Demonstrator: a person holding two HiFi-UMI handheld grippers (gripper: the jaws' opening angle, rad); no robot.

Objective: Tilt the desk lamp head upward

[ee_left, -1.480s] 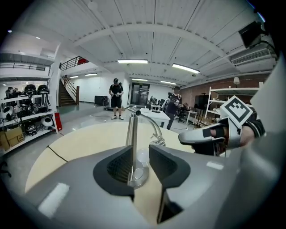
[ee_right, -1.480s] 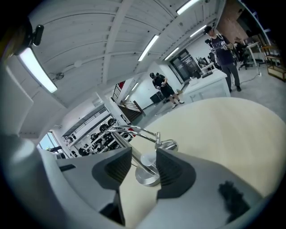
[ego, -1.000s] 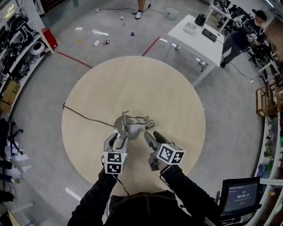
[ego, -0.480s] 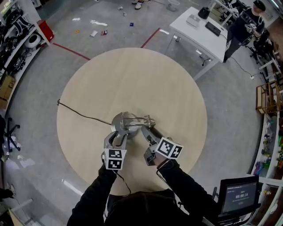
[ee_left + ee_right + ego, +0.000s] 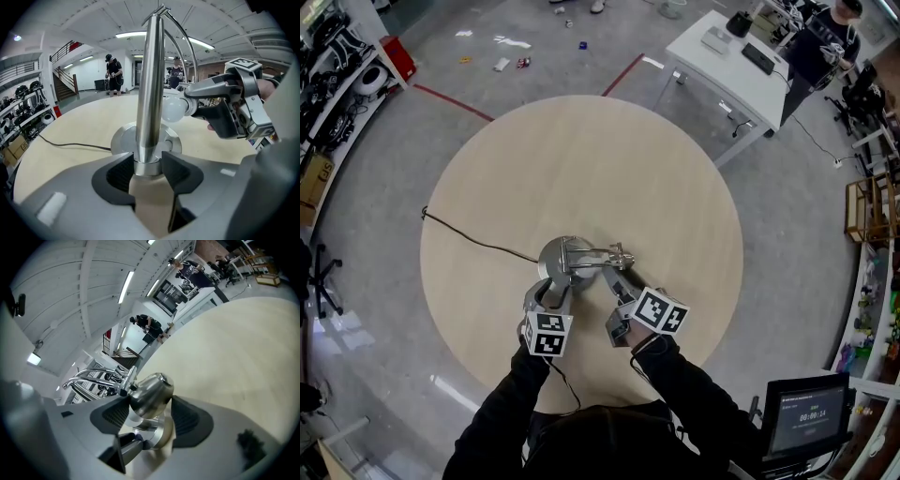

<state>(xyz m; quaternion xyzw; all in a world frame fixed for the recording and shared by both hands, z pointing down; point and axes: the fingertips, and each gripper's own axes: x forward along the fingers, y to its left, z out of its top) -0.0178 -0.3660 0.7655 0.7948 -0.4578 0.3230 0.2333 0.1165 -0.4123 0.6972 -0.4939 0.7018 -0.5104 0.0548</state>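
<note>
Where it earlier hung clear, the right gripper now clasps the lamp head — the left gripper still pinches the post.

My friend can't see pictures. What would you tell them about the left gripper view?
The left gripper holds the desk lamp's shiny upright post just above its round base on a pale table. Beside it, the right gripper holds the lamp head, white bulb showing.
</note>
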